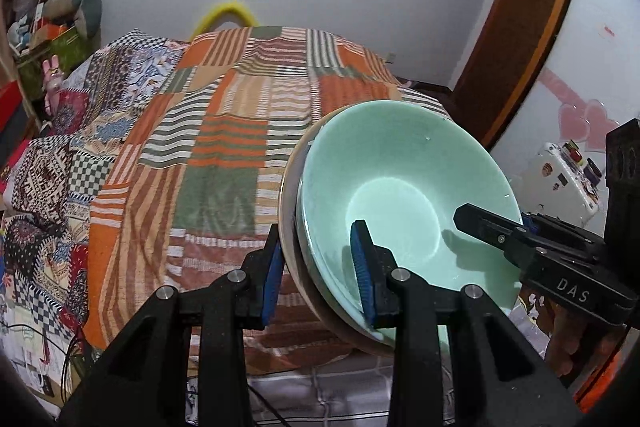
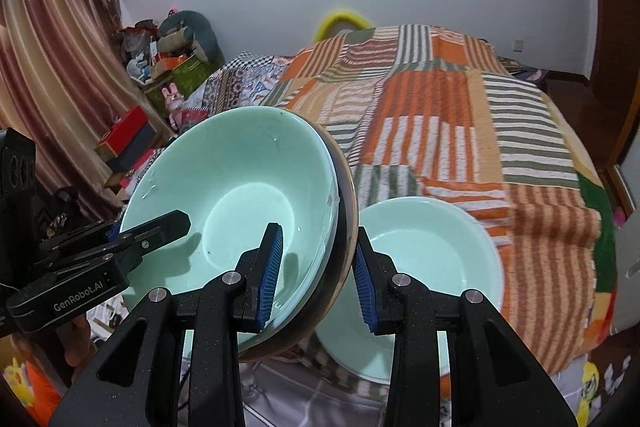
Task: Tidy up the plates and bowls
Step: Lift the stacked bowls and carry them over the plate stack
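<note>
A stack of nested bowls, mint green bowl (image 1: pixel 400 187) inside and a dark brown-rimmed bowl (image 1: pixel 289 227) outside, is held up above the bed. My left gripper (image 1: pixel 318 271) is shut on the stack's left rim, one finger inside, one outside. My right gripper (image 2: pixel 318 271) is shut on the stack's right rim (image 2: pixel 340 227). Each gripper shows in the other's view, the right gripper (image 1: pixel 520 239) and the left gripper (image 2: pixel 132 239), both clamped on the stack's rim. A second mint green bowl (image 2: pixel 432 267) lies on the bed below the right gripper.
The bed carries an orange, green and white striped patchwork blanket (image 1: pixel 224 131). Clutter and boxes (image 2: pixel 160 59) stand by the curtain on the left. A wooden door frame (image 1: pixel 516 27) is on the right. A white case (image 1: pixel 560 179) sits beyond the bed.
</note>
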Tool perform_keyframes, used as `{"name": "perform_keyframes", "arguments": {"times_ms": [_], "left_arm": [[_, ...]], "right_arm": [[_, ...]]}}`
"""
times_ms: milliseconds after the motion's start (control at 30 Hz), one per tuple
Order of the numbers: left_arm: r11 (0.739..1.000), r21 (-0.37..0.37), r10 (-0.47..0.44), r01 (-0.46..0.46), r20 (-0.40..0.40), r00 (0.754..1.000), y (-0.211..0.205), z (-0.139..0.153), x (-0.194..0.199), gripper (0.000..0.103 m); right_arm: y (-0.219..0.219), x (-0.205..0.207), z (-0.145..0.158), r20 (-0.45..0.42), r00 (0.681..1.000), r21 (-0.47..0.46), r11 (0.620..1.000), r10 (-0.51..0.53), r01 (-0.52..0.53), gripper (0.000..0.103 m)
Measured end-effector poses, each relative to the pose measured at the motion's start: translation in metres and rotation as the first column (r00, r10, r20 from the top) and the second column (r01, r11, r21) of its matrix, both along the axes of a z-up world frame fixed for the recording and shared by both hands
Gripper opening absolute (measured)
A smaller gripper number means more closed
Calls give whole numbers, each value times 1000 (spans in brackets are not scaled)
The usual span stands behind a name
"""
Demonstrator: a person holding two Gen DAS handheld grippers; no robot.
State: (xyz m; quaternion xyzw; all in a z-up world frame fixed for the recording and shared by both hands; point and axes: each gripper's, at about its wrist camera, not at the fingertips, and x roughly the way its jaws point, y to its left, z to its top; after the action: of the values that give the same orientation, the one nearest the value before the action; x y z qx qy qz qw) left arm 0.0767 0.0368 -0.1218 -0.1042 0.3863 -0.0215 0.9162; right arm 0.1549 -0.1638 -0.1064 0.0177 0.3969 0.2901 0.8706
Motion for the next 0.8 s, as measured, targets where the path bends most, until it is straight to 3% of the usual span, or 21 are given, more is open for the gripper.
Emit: {"name": "perform_keyframes", "arguments": {"times_ms": [367, 800], "left_arm": [[998, 3, -70, 70, -29, 997, -38, -6, 17, 33], [991, 7, -131, 133, -117, 984, -67, -34, 50, 33]], "right_arm": [[-34, 2, -1, -5, 998, -8, 998, -64, 64, 31], [-64, 13, -20, -60, 991, -20, 992, -123, 122, 31]]}}
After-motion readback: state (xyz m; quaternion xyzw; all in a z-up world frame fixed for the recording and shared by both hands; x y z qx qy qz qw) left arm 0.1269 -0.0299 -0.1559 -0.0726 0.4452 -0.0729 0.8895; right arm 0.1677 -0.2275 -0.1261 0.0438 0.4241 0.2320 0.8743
